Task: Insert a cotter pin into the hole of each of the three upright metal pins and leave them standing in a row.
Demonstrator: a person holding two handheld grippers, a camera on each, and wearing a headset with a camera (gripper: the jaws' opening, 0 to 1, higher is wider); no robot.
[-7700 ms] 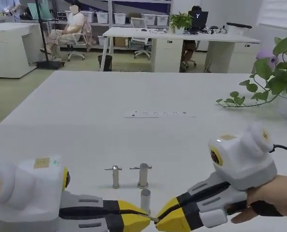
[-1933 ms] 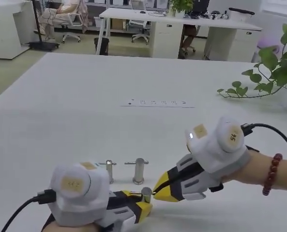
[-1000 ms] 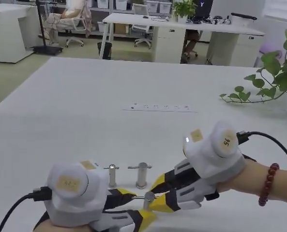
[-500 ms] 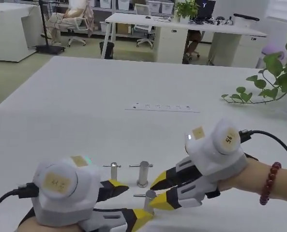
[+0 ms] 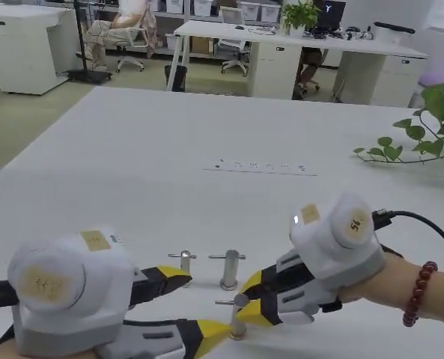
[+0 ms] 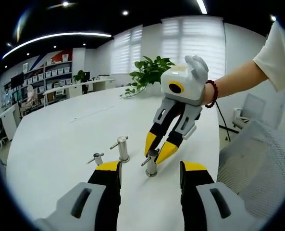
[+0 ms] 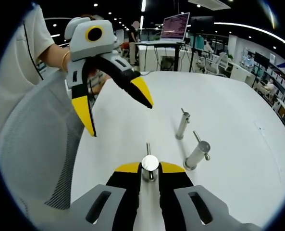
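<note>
Three metal pins [image 5: 229, 271] stand upright on the white table [image 5: 207, 187], each with a cotter pin [image 5: 223, 302] through it; right gripper [image 5: 245, 301] clamped on the nearest pin [image 5: 239, 321], left gripper [image 5: 203, 303] spread wide, clear of it.

The left tongs [image 6: 150, 166] stand spread wide near the bench [image 6: 60, 130] edge. The right tongs [image 6: 161, 147] pinch the nearest pin [image 6: 152, 162], with two other pins [image 6: 122, 149] beside it.
</note>
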